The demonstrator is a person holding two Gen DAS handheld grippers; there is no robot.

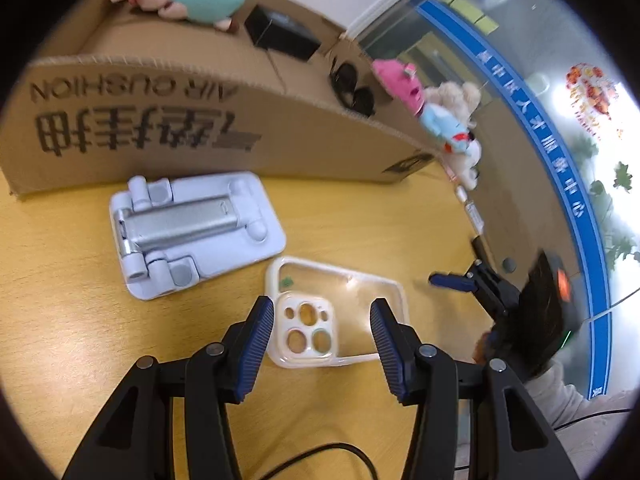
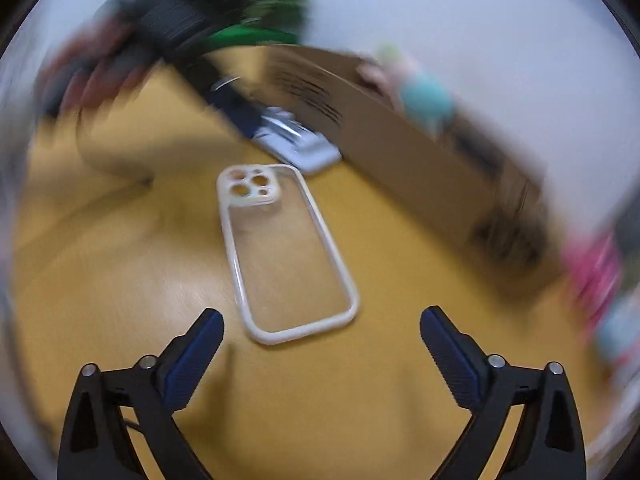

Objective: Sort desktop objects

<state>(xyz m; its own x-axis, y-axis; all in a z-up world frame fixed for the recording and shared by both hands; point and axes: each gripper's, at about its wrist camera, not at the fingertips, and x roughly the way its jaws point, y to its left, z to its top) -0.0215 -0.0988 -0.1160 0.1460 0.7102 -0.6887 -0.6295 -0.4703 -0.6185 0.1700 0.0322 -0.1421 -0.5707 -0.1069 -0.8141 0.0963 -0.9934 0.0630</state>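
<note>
Clear phone case with cream-white rim and camera cutouts [image 1: 336,312], flat on yellow wooden desk [image 1: 60,300], just beside folded pale-blue phone stand [image 1: 192,232]. Left gripper [image 1: 322,320] spread wide over the case, grasping nothing; right gripper [image 2: 322,332] likewise released. Brown cardboard box [image 1: 160,128] sharp only in left view; right view blurred.

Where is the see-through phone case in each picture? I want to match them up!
Left wrist view: the clear phone case lies on the table low in the middle, just ahead of the open left tool, camera holes nearest.
Right wrist view: it lies in the middle, ahead of the open right tool, camera holes farthest.
Shared landmark: the grey phone stand beside the cardboard box.
</note>
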